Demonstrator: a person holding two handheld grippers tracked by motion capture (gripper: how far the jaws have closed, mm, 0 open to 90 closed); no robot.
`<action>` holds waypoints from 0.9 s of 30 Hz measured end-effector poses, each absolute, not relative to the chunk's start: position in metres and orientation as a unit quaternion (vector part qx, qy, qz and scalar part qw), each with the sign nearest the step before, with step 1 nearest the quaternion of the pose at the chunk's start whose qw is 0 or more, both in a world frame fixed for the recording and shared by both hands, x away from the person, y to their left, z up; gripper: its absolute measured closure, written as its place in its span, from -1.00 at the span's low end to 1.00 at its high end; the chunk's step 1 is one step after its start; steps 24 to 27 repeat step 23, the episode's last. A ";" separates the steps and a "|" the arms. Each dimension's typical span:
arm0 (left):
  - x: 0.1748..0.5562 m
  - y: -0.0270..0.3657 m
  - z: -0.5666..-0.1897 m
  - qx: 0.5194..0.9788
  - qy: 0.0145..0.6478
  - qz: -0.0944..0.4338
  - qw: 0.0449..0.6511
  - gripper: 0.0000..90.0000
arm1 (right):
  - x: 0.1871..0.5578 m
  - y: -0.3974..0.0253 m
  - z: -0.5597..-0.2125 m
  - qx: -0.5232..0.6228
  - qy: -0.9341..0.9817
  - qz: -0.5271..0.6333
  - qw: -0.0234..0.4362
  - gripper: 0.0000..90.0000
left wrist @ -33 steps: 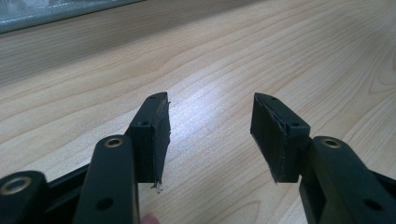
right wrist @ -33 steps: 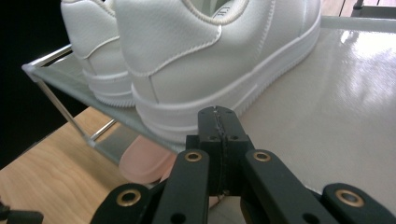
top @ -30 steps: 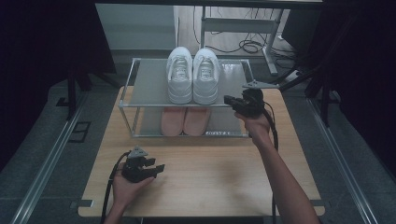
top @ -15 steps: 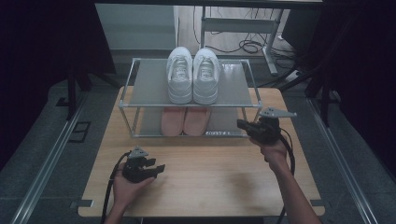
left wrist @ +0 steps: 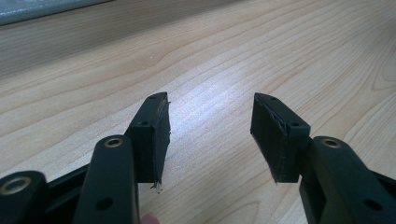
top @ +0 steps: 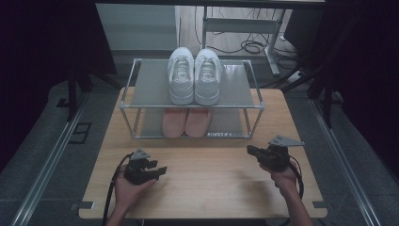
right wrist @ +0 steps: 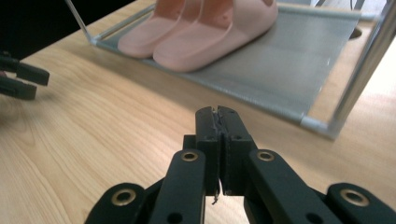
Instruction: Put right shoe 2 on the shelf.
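I see the wooden table (top: 211, 188) under both my grippers. Ahead of them stands the two-tier shoe rack (top: 141, 94), white sneakers (top: 195, 77) on top, pink slippers (right wrist: 205, 28) just beyond my right gripper (right wrist: 218, 112), which is clenched on nothing. My left gripper (left wrist: 210, 121) hangs released over bare wood.

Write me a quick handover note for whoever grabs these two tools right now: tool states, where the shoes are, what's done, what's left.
Left tool: open, empty, low over the wooden table.
Right tool: shut, empty, at the table's right, aimed at the rack.
White sneakers: side by side on the top shelf.
Pink slippers: paired on the bottom shelf.
Done: both pairs appear shelved.
Left: apparently nothing to place; no loose shoes on the table.
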State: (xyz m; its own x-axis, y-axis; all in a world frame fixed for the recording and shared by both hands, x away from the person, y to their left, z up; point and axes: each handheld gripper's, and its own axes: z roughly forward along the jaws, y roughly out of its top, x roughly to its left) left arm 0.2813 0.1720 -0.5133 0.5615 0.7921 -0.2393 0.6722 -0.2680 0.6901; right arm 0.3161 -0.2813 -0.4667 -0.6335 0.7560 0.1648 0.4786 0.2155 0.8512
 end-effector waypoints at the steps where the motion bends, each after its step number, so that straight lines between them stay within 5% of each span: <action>1: 0.282 0.172 -0.513 0.794 0.460 0.077 0.391 0.06 | 0.315 -0.283 -0.470 0.402 0.768 0.478 0.145 0.92; 13: 0.281 0.172 -0.513 0.791 0.464 0.076 0.391 0.06 | 0.313 -0.282 -0.494 0.402 0.790 0.442 0.139 0.17; 27: 0.281 0.173 -0.513 0.791 0.463 0.077 0.392 0.05 | 0.311 -0.283 -0.498 0.406 0.789 0.438 0.144 -0.02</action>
